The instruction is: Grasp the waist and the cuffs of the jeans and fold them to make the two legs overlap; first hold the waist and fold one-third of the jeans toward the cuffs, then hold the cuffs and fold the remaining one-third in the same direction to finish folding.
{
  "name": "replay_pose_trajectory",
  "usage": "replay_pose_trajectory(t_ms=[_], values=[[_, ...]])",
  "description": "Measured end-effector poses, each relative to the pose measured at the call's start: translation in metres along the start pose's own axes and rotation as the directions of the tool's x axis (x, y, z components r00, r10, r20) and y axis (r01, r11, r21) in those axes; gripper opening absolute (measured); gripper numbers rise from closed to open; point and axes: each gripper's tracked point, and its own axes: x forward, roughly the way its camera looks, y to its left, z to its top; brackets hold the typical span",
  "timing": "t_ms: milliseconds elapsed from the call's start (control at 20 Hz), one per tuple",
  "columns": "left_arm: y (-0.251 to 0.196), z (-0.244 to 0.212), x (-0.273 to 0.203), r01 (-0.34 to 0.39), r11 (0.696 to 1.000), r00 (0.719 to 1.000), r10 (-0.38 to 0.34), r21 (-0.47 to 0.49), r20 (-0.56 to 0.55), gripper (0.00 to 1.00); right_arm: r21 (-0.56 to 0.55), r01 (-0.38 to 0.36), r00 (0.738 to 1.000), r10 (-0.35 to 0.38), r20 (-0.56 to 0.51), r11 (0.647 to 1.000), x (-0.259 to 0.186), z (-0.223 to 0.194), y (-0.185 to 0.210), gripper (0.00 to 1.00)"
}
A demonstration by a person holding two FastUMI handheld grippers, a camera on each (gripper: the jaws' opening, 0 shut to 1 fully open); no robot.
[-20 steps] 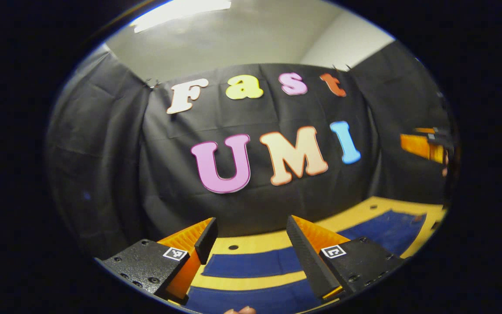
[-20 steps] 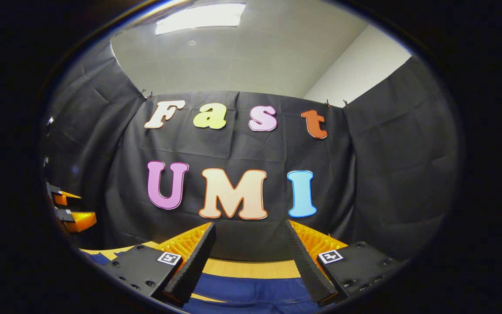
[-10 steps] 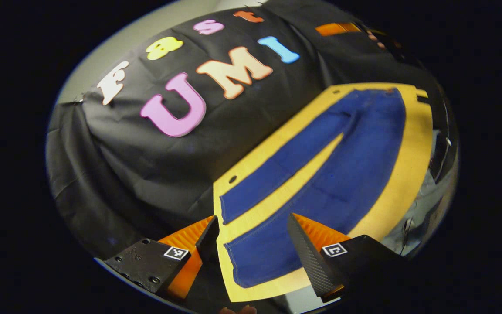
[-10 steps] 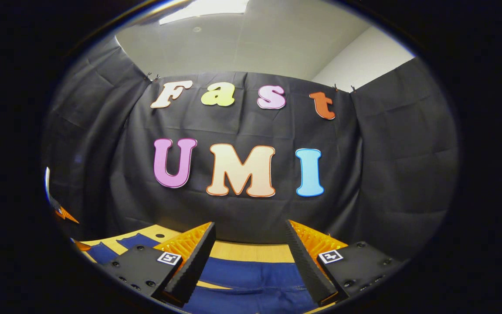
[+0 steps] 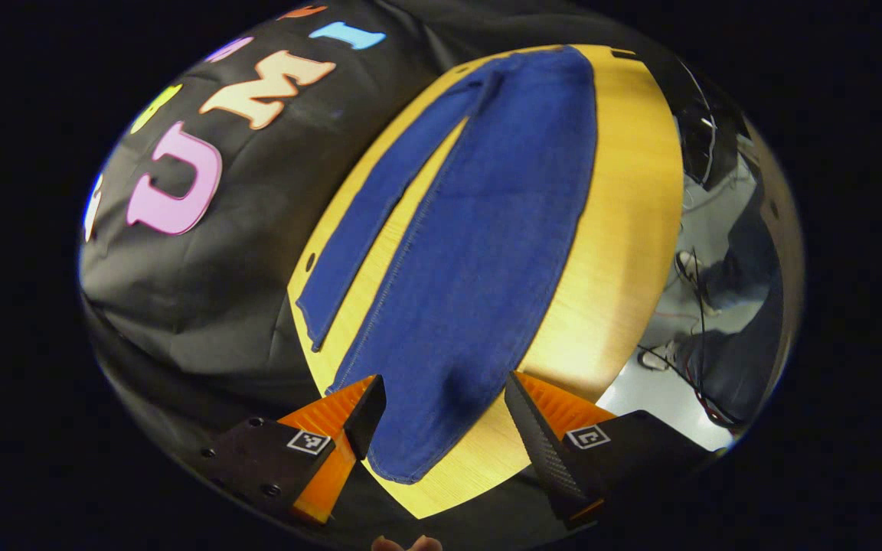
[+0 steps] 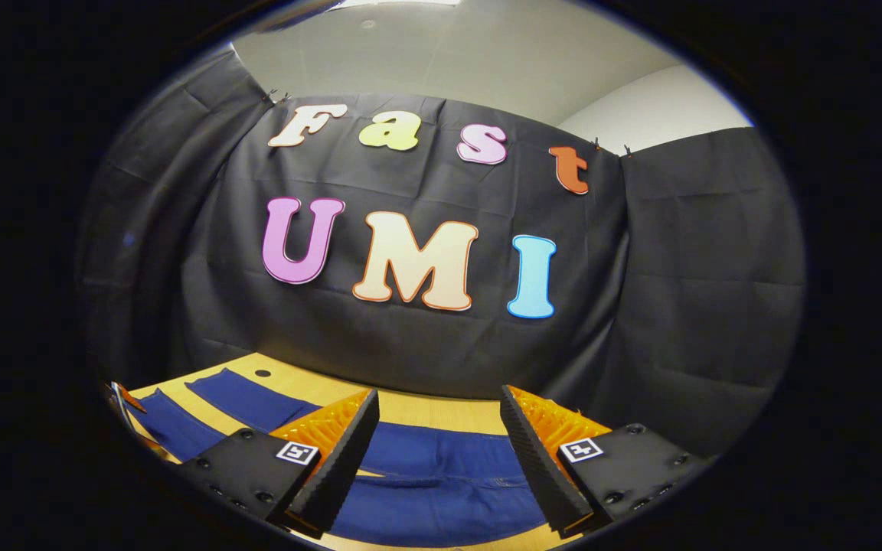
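Two legs of the blue jeans (image 5: pixel 479 229) lay spread flat on the wooden table (image 5: pixel 625 199), with a bare wood strip along the near side and a narrow wedge between the legs; the far table edge met the black cloth wall (image 5: pixel 257 229). The left gripper (image 5: pixel 441 417) hung tilted above the near leg's cuff (image 5: pixel 410 459), jaws wide, gripping nothing. The right gripper (image 6: pixel 437 440) was held level over the waist end (image 6: pixel 441 474), jaws equally wide, clear of the denim.

Nothing readable; each gripper (image 5: pixel 441 417) carries only small square coded markers.
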Motion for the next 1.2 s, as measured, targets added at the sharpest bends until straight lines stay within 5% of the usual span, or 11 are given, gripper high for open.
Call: replay_pose_trajectory(t_ms=[300, 450, 700, 800, 950, 1200], values=[[0.009, 0.01, 0.016, 0.007, 0.979, 1.0, -0.013, 0.204, 0.026, 0.82, -0.032, 0.047, 0.999, -0.047, -0.005, 0.998, -0.01, 0.0, -0.009, 0.98], [0.019, 0.018, 0.039, 0.004, 0.976, 0.999, -0.014, 0.217, 0.045, 0.82, -0.038, 0.06, 0.998, -0.06, -0.013, 0.997, -0.016, -0.005, -0.01, 0.98], [0.004, 0.019, 0.048, 0.146, 0.966, 0.988, -0.153, 0.213, 0.017, 0.16, -0.084, 0.068, 0.995, -0.073, -0.06, 0.994, -0.022, -0.025, -0.021, 0.98], [0.003, 0.018, 0.048, 0.143, 0.964, 0.988, -0.153, 0.225, 0.028, 0.05, -0.173, 0.04, 0.994, -0.058, -0.096, 0.984, -0.025, -0.043, -0.03, 1.0], [0.003, 0.015, 0.045, 0.126, 0.955, 0.989, -0.141, 0.267, 0.037, 0.0, -0.374, -0.02, 0.983, -0.05, -0.176, 0.927, -0.024, -0.085, -0.064, 0.98], [0.001, 0.009, 0.044, 0.161, 0.96, 0.987, -0.159, 0.231, -0.026, 0.0, -0.506, -0.155, 0.932, -0.044, -0.36, 0.848, -0.023, -0.172, -0.134, 0.99]])
